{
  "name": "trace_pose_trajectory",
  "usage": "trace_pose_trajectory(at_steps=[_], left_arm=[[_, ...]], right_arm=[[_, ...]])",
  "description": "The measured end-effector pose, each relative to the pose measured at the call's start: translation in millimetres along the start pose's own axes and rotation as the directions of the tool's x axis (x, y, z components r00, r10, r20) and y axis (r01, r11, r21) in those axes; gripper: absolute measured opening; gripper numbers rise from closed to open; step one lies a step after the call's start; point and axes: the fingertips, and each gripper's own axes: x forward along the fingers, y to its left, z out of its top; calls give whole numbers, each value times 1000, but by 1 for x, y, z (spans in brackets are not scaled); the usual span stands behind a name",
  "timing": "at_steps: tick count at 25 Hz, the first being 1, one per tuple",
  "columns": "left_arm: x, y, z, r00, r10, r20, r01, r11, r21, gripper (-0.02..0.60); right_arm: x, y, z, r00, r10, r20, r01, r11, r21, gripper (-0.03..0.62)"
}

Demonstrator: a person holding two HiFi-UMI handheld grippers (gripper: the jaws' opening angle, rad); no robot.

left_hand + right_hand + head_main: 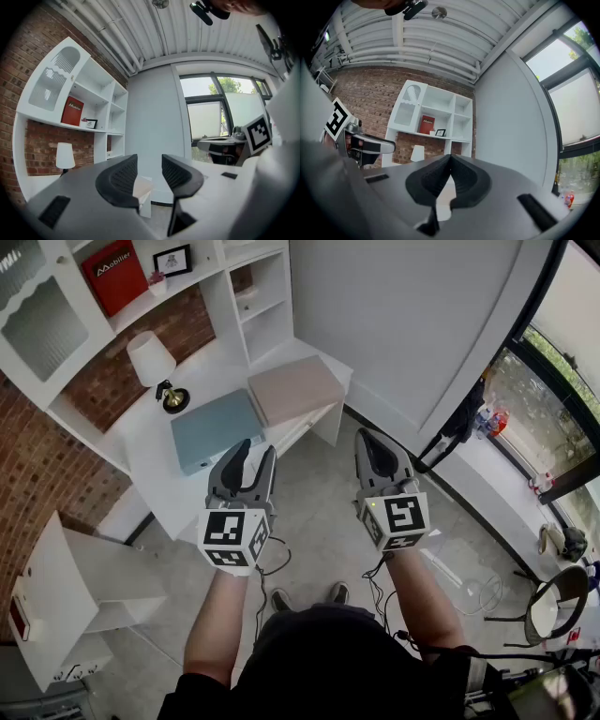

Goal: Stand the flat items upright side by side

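Left tongs (257,448) stand slightly apart, empty; right tongs (367,437) are closed, empty. Blue item (216,430) and pink item (295,388) lie flat along the table (157,472) edge.

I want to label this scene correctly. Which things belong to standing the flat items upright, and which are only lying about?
For the job: blue-grey flat item, pink flat item, both lying flat on the white desk.
Lying about: table lamp, red box, framed picture.
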Motion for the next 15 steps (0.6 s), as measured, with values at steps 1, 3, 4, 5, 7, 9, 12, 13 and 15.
trace_pose_trajectory(at_steps=[1,3,4,5,7,9,12,13,15], left_arm=[[1,-1,0,1000,0,0,0,1000,1,160],[3,-4,0,1000,0,-2,0,1000,3,160],[5,-6,-1,1000,0,-3,0,1000,3,160],[6,-8,-1,1000,0,-5,0,1000,3,160],[8,-12,-3,1000,3,-11,-3,1000,1,160],[10,-16,-5,1000,14,-15,-14,1000,1,160],[12,-25,-5,1000,29,-9,-29,1000,4,156],[13,-29,-5,1000,24,0,-24,1000,1,156],[12,-39,-4,1000,3,30,-2,1000,-22,156]], right_arm=[[0,-1,-1,1000,2,0,-2,1000,4,0],[0,-4,-2,1000,5,-1,-5,1000,10,0],[0,-6,-3,1000,6,-1,-6,1000,12,0],[-1,-8,-5,1000,7,-3,-7,1000,13,0],[-2,-14,-8,1000,7,-7,-7,1000,18,0],[-4,-21,-11,1000,5,-7,-5,1000,31,0],[-11,-36,-13,1000,2,10,-3,997,74,0],[-14,-42,-15,1000,-4,12,3,996,91,0],[-20,-57,-22,1000,-22,13,20,991,129,2]])
